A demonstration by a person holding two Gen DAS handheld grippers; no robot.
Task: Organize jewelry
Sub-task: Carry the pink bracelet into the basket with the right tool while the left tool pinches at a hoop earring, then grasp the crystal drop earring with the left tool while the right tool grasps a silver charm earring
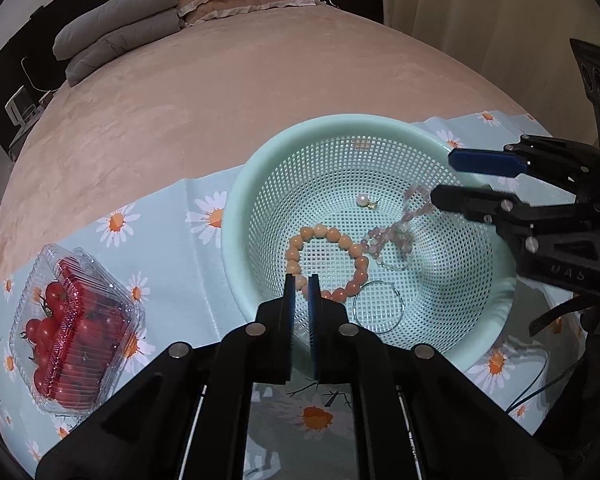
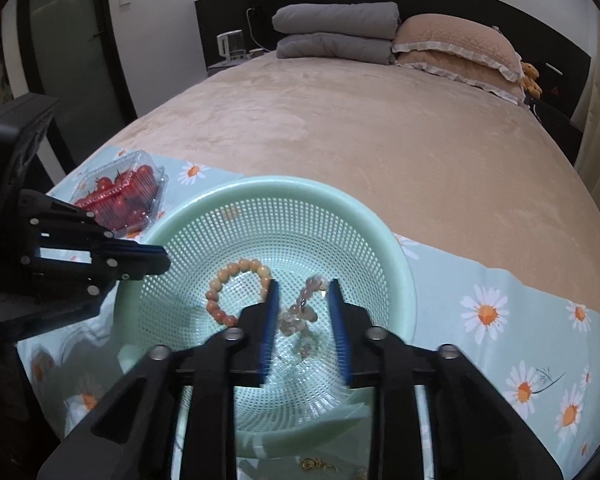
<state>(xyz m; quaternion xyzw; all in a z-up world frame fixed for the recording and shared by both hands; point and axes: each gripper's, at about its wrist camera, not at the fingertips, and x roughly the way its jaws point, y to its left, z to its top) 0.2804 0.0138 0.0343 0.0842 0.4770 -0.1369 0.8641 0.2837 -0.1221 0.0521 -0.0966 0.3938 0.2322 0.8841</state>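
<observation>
A mint green mesh basket (image 1: 236, 216) (image 2: 400, 264) stands on a daisy-print cloth (image 1: 160, 248) on the bed. In it lie an orange bead bracelet (image 1: 332, 234) (image 2: 220, 284), a pearl earring (image 1: 364, 200), a thin hoop earring (image 1: 378, 308) and a pale pink bead bracelet (image 1: 392, 236) (image 2: 300, 316). The pink bracelet looks blurred, and part of it trails up toward my right gripper. My left gripper (image 1: 302, 280) (image 2: 166, 260) hovers over the orange bracelet, its jaws a narrow gap apart and gripping nothing. My right gripper (image 2: 304, 292) (image 1: 442, 178) stands wide open around the pink bracelet without pressing on it.
A clear plastic box of cherry tomatoes (image 1: 76, 328) (image 2: 124, 196) sits on the cloth left of the basket. Some gold jewelry (image 2: 316, 466) lies on the cloth at the near edge. Folded grey blankets (image 2: 336, 32) and pillows (image 2: 456, 48) lie at the bed's head.
</observation>
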